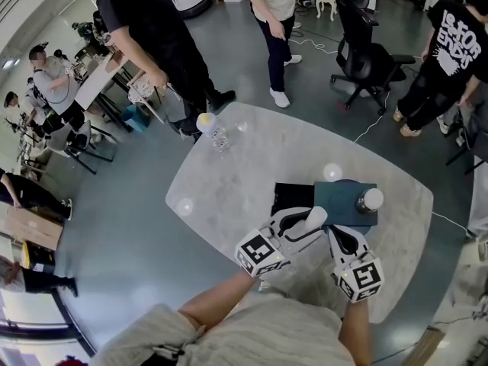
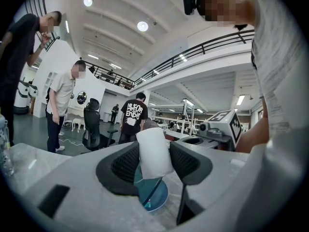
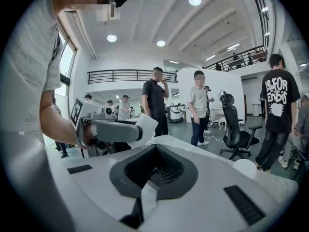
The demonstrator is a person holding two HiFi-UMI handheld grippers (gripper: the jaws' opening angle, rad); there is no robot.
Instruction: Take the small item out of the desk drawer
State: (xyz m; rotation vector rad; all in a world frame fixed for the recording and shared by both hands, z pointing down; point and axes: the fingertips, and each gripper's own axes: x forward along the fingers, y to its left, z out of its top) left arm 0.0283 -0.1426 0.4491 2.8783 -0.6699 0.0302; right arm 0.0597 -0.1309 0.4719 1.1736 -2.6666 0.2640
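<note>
A dark teal drawer box point(image 1: 343, 204) stands on the pale marble table point(image 1: 229, 197), and its black drawer point(image 1: 292, 197) is pulled out to the left. My left gripper point(image 1: 311, 218) is shut on a small white roll-like item point(image 1: 316, 216) just in front of the drawer. In the left gripper view the item point(image 2: 154, 151) stands upright between the black pads point(image 2: 126, 164), above the teal box point(image 2: 153, 196). My right gripper point(image 1: 341, 239) hangs close beside it on the right. Its pads point(image 3: 166, 170) meet with nothing between them. From there I see the left gripper point(image 3: 113, 130) and the item point(image 3: 145, 124).
A white ball-shaped thing point(image 1: 371, 199) sits on top of the teal box. A water bottle with a yellow cap point(image 1: 212, 130) stands at the table's far edge. Several people stand beyond the table, and a black office chair point(image 1: 366, 59) is at the back right.
</note>
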